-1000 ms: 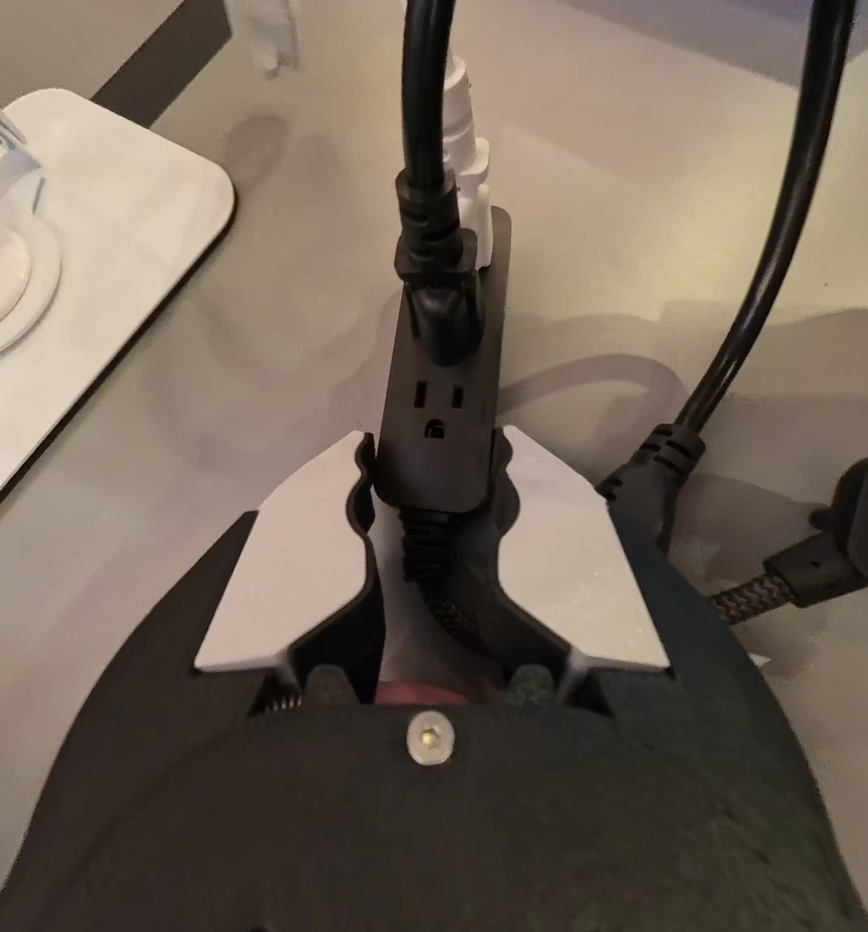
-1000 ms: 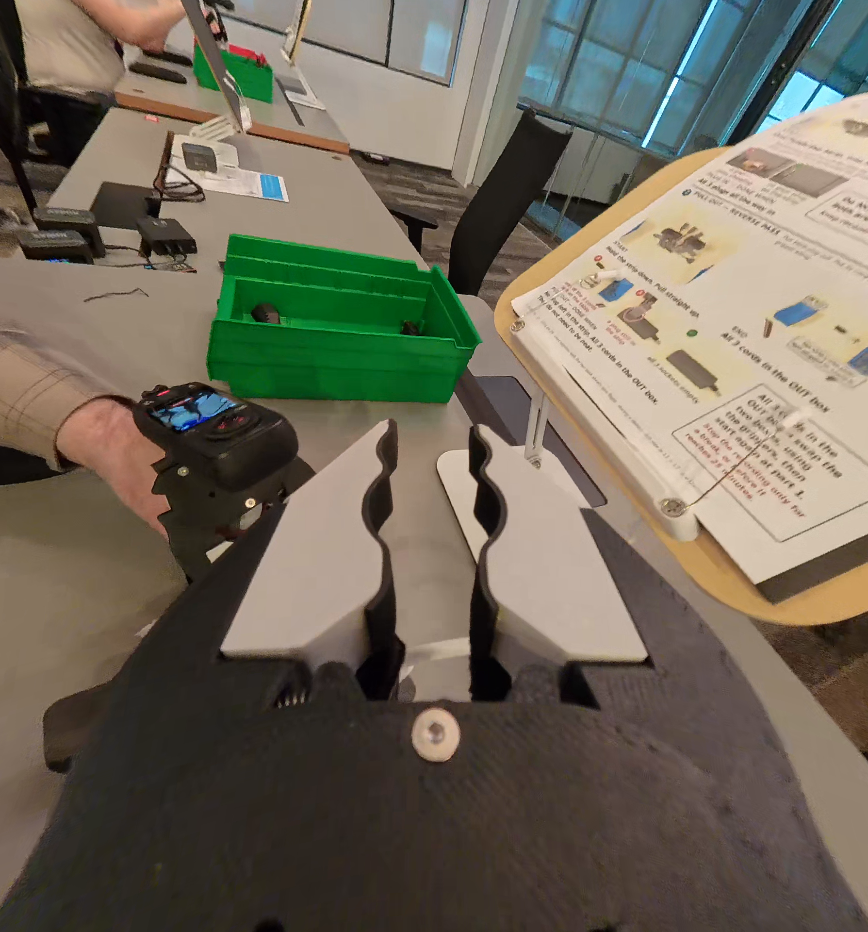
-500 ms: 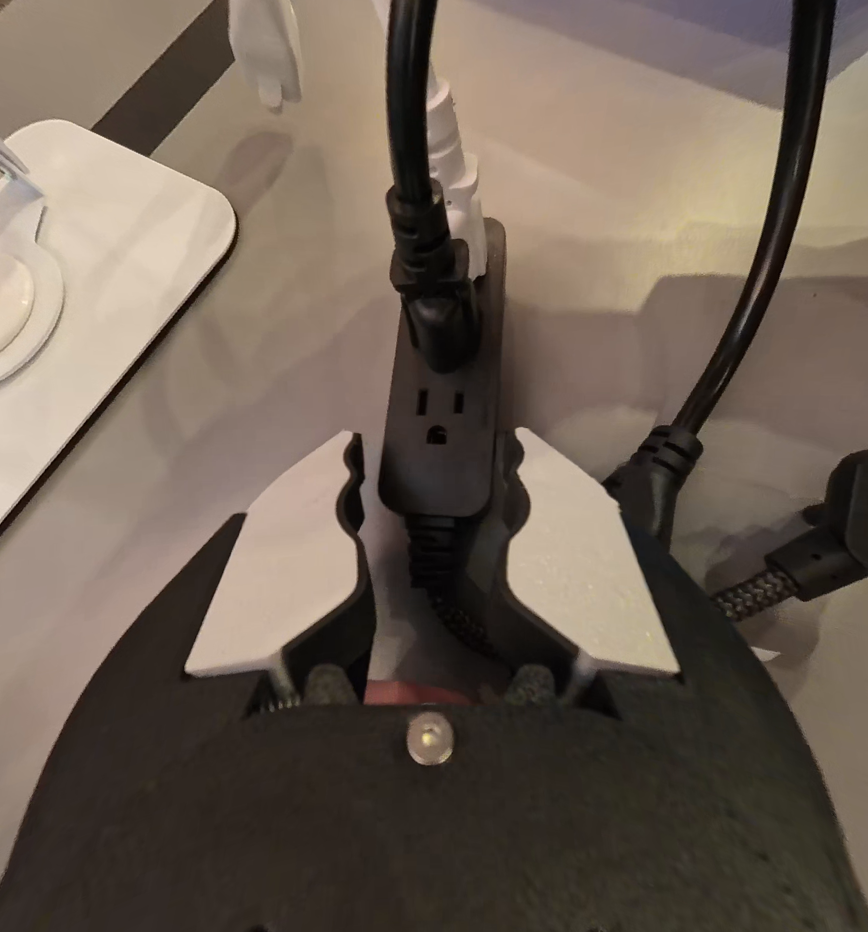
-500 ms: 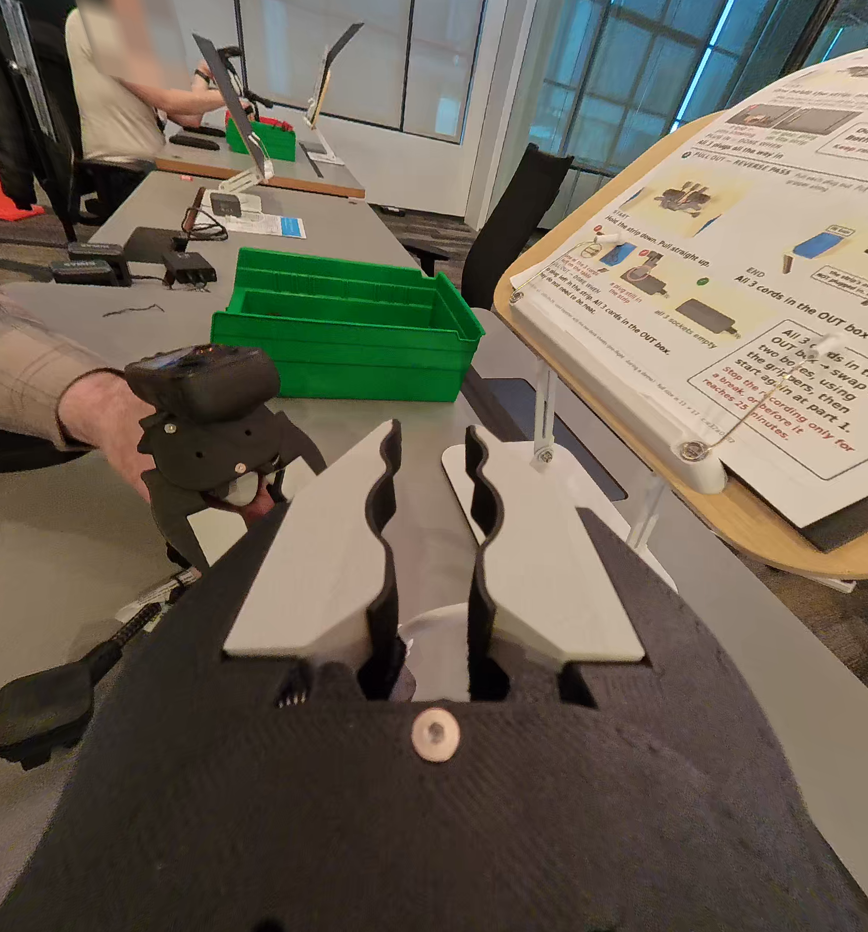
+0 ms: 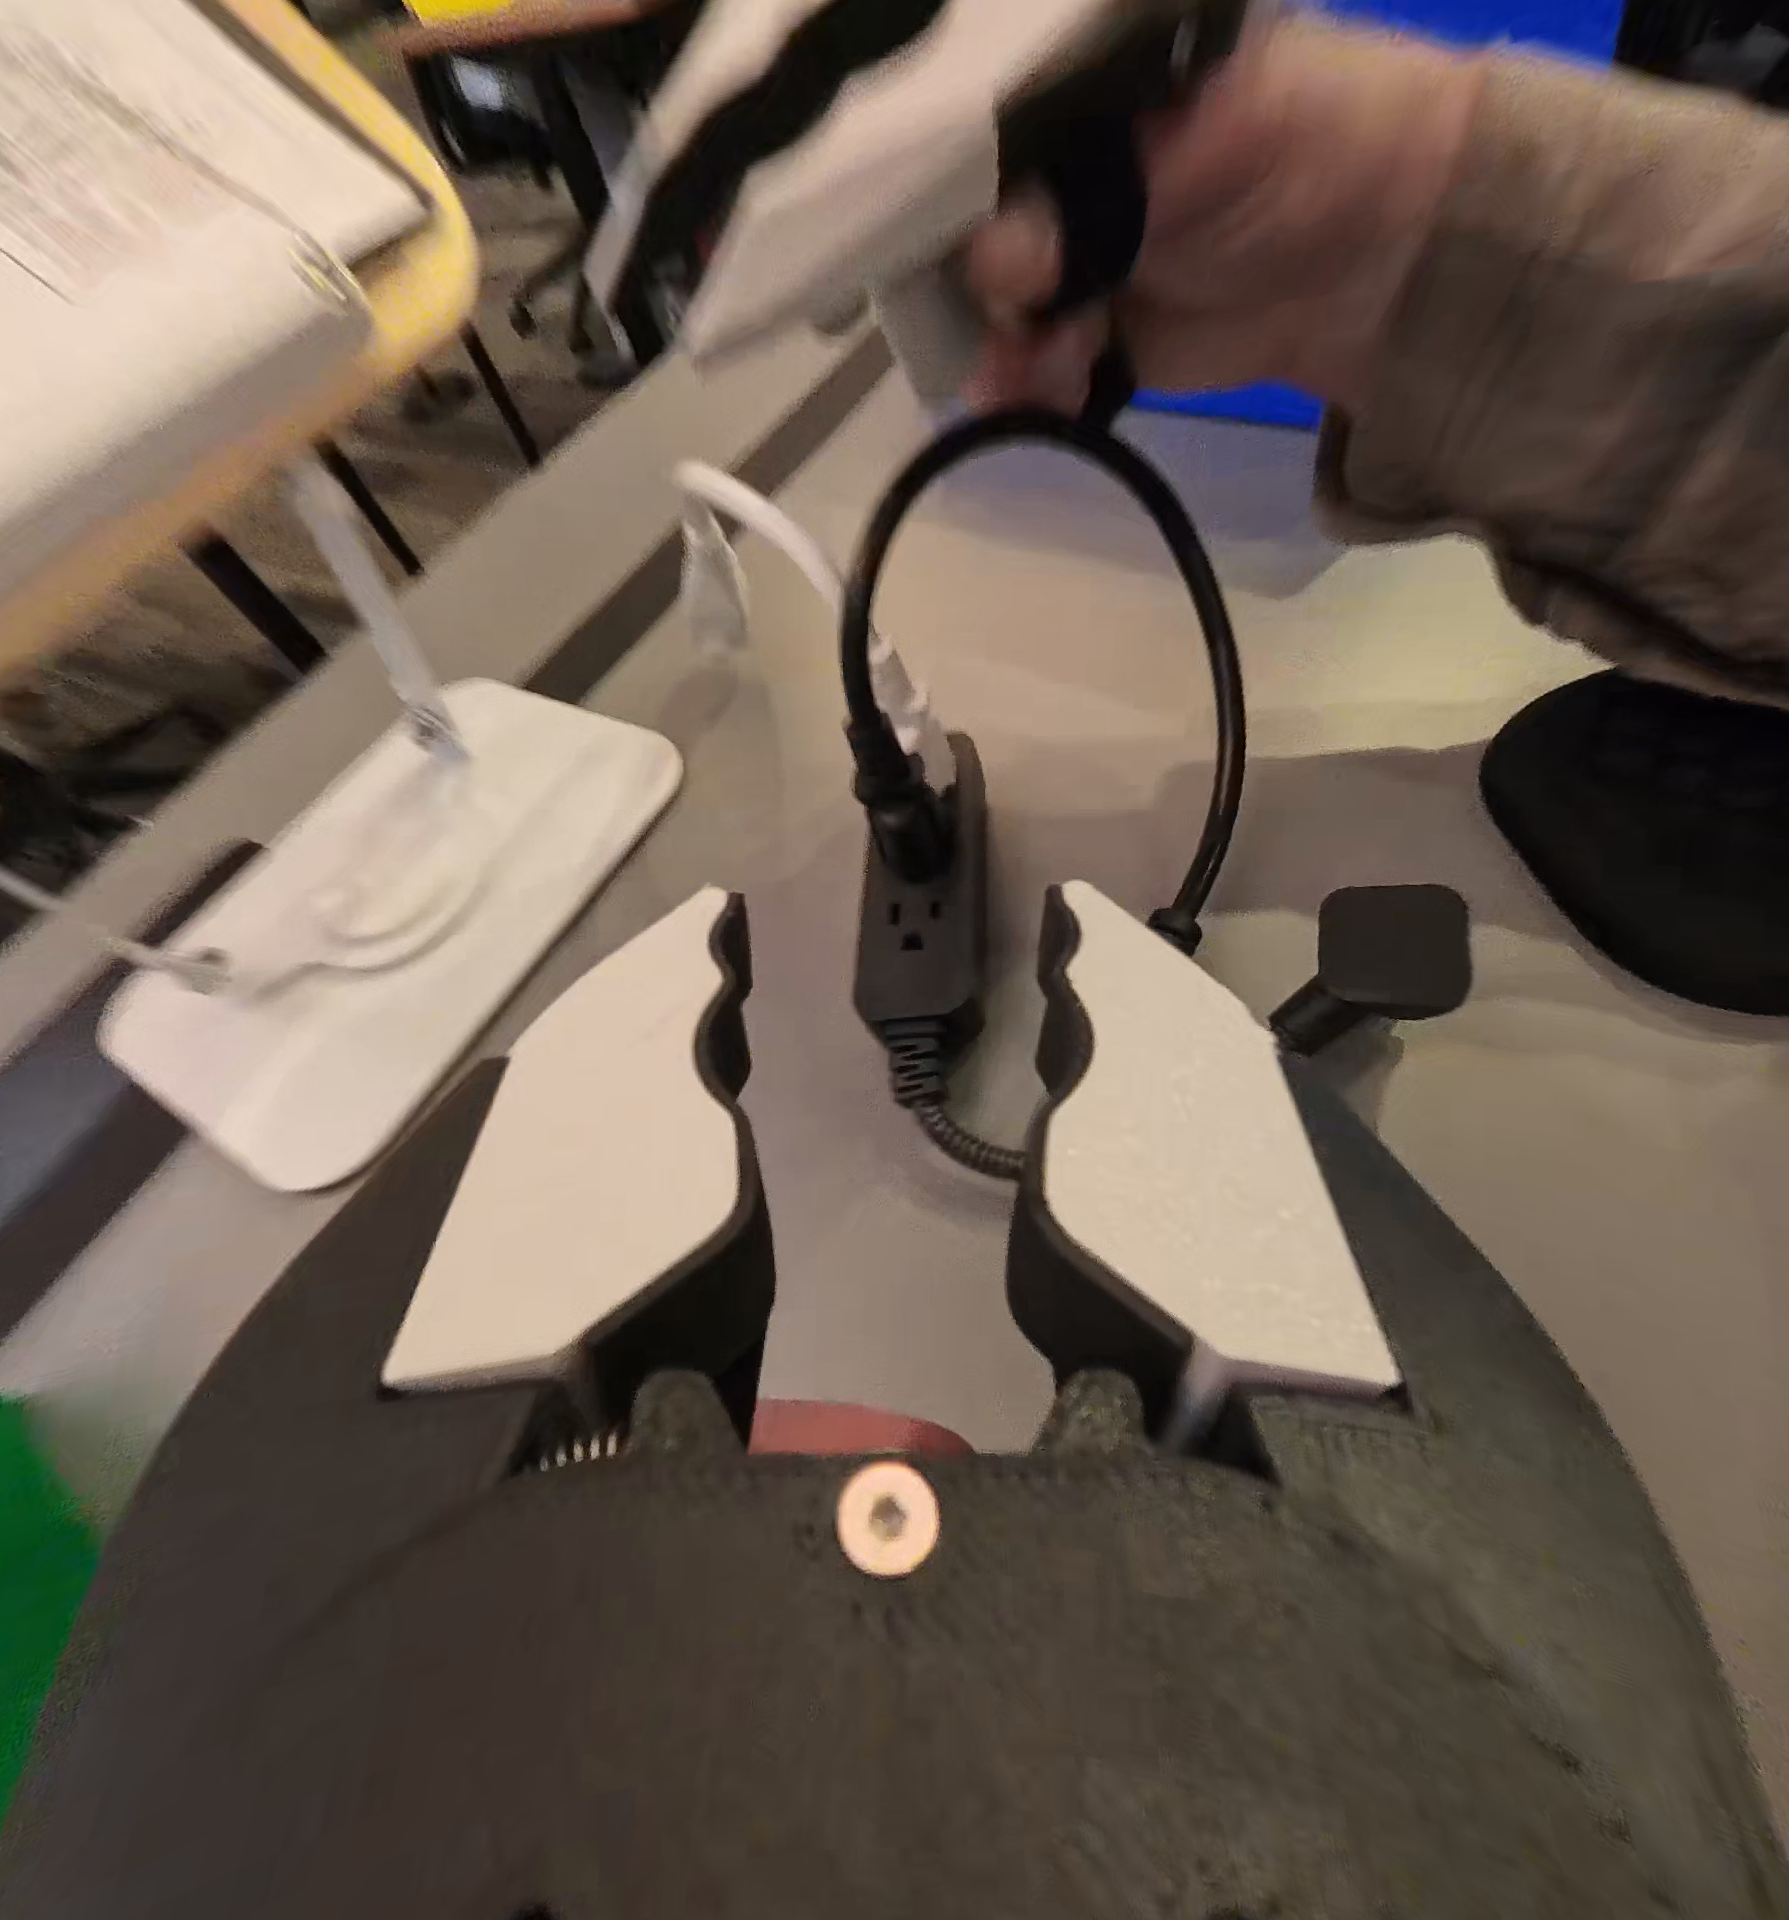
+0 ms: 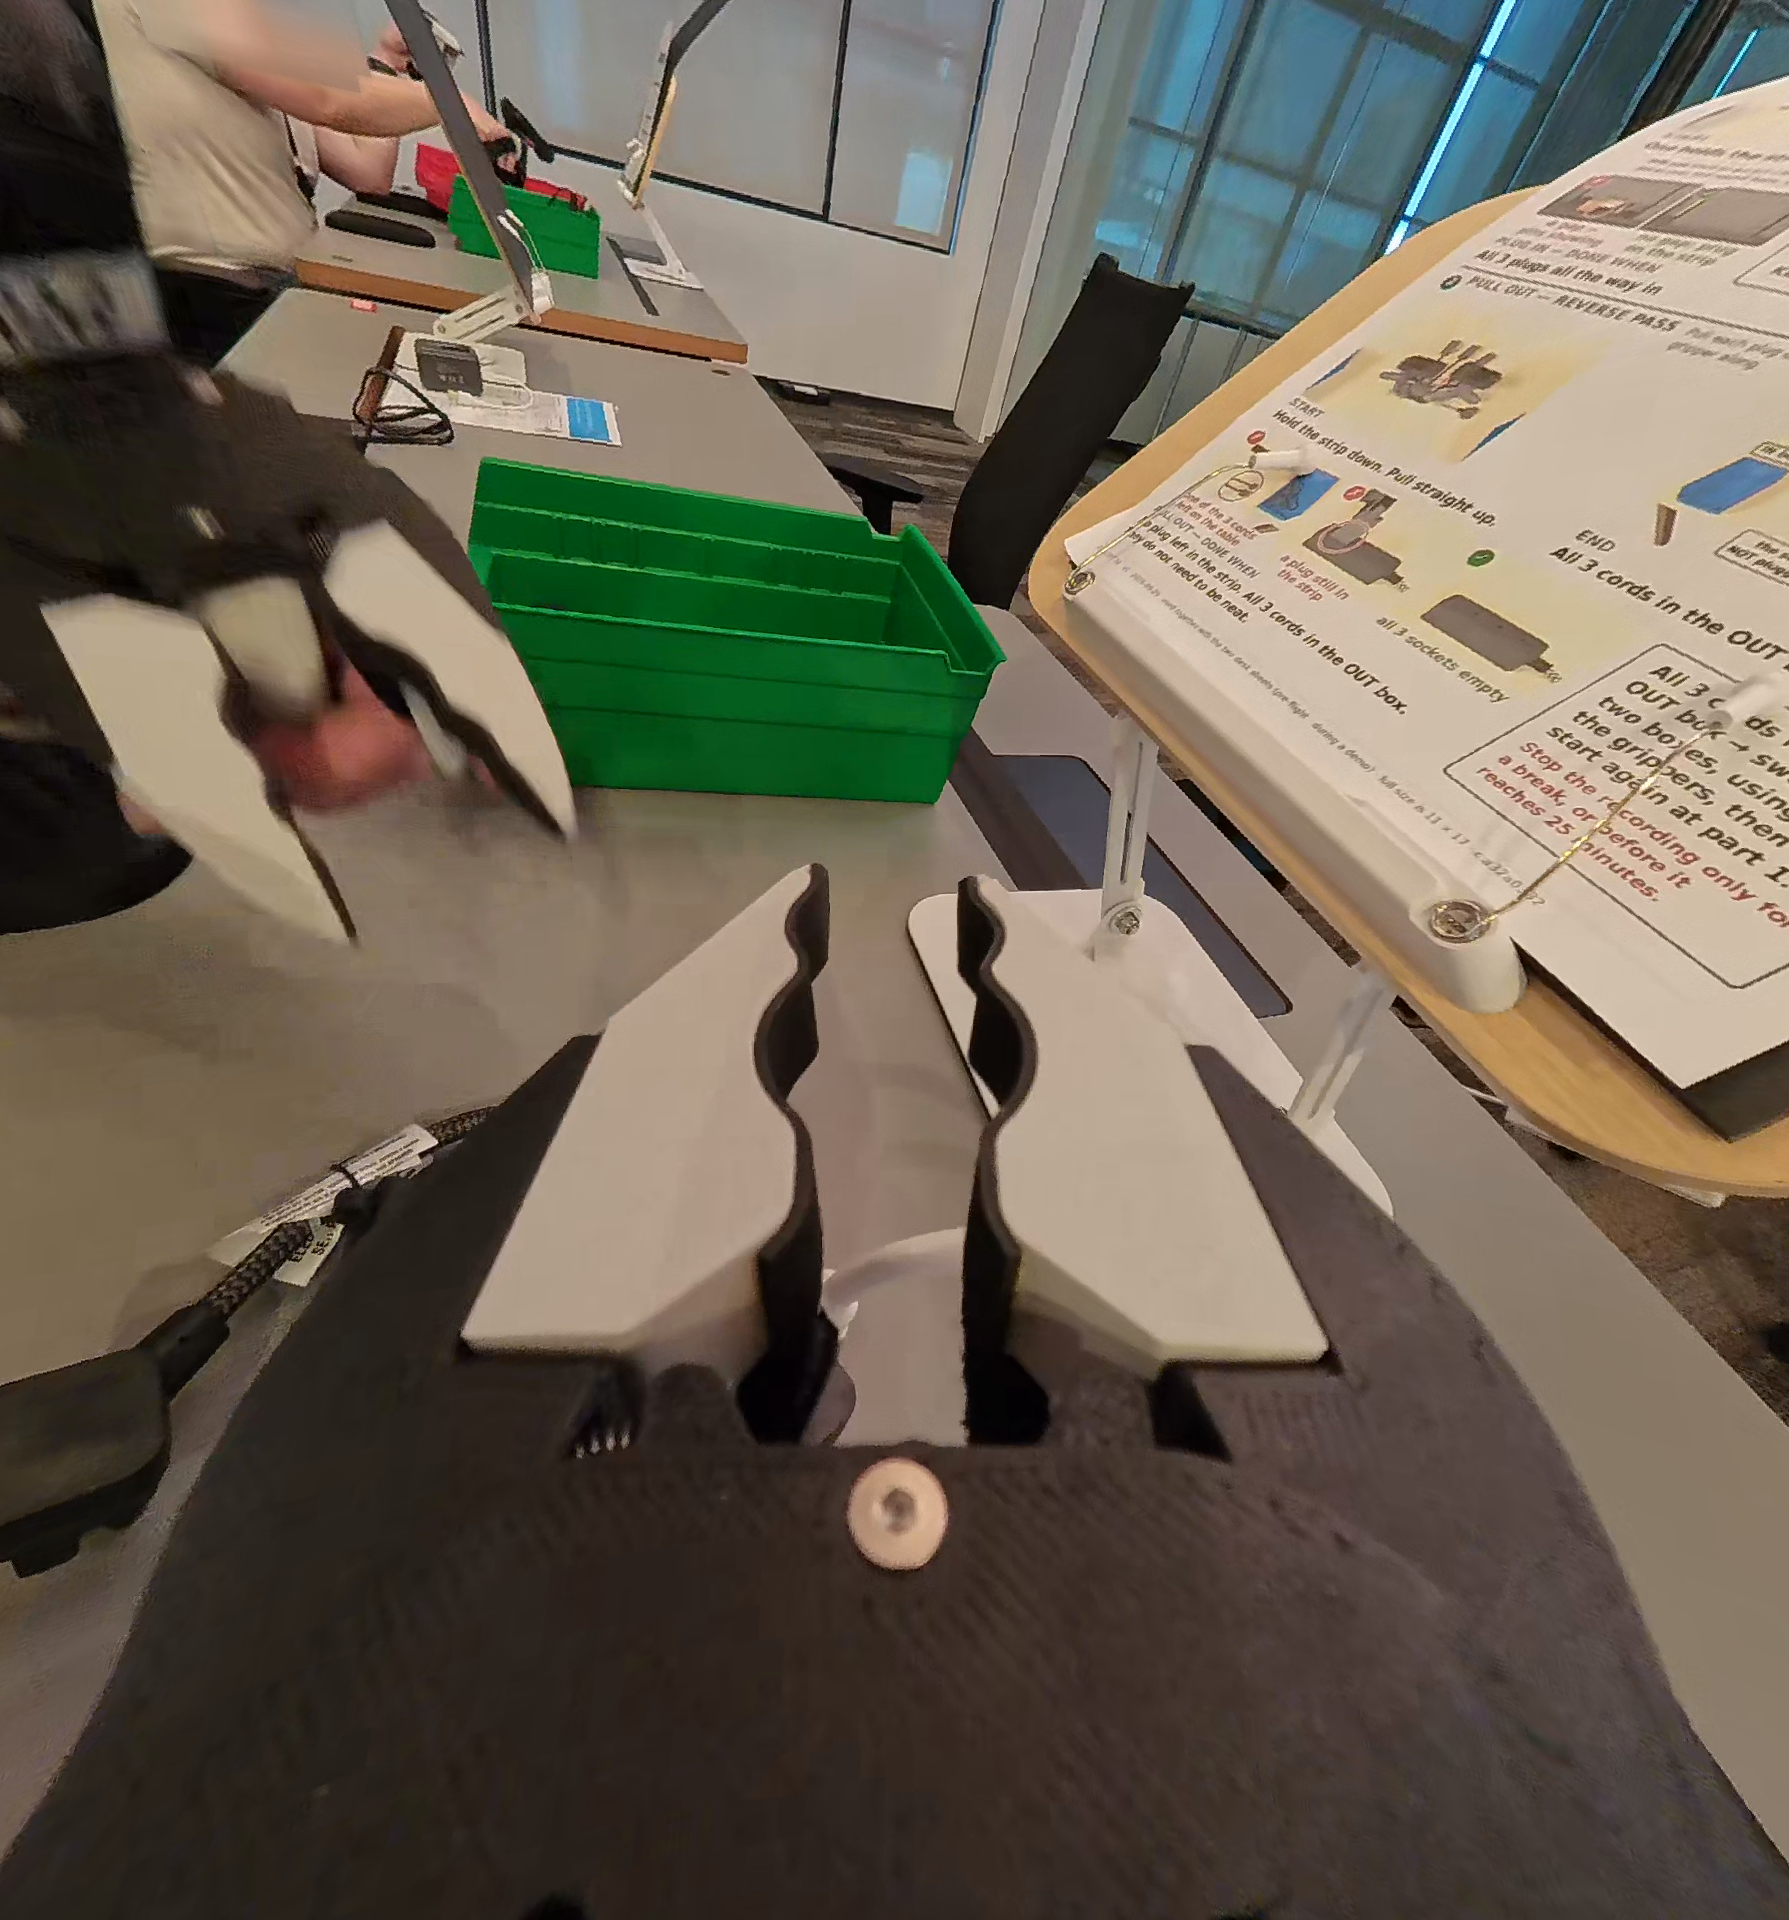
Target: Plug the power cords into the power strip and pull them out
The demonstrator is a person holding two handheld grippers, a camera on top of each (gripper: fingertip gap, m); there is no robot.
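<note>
Both tongs stand spread and hold nothing. The left gripper (image 5: 895, 914) hangs wide open just short of the power strip (image 5: 916, 971), its near end showing between the fingertips but untouched. The right gripper (image 6: 895, 883) is parted more narrowly above and beyond the strip.

The strip lies flat on the grey table (image 5: 1492, 1195). A black cord (image 5: 1217, 665) sits in its middle socket and a white cord (image 5: 776, 530) in the far one. The nearest socket (image 5: 911, 925) is empty.

Nothing pins the strip, so that looks like the main risk. It is a small, hard, matte-black plastic bar on a smooth tabletop, and a pull on either plug would likely lift or drag it rather than free the prongs. The black cord is thick, rubbery and stiff enough to arch high over the strip. That loop could snag a finger reaching for the plug beneath it, and the two moulded plugs stand close together, so a grip could catch both.

The strip's own braided cable (image 5: 973, 1143) curls out from the near end towards a flat black plug (image 5: 1389, 951) to its right. The grippers' fingers are pale plates with wavy black inner edges.
</note>
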